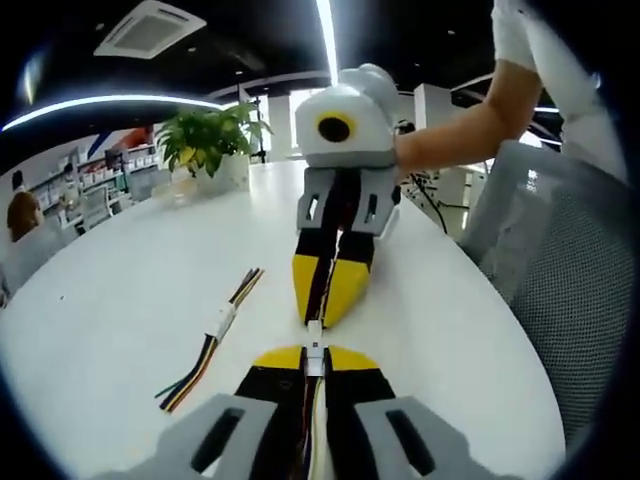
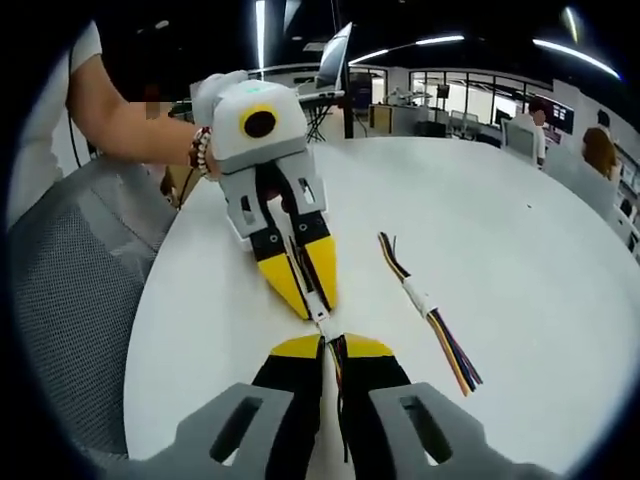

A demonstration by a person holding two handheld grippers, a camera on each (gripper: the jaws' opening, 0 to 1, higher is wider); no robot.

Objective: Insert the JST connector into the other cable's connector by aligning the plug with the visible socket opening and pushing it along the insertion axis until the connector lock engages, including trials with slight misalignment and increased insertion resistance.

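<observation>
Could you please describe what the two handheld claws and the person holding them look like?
Each claw has black jaws with yellow tips, on a pale grey slotted body. The right claw, seen from the left gripper view, and the left claw, seen from the right gripper view, each carry a rounded white housing with a yellow ring. The person wears short white sleeves and a beaded bracelet.

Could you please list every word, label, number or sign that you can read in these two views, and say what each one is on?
No text can be read in either view.
The shelves and displays far behind the white table are too blurred to tell if they carry any signs.
The left gripper, right gripper, mated spare cable and white connector show no markings.
</observation>
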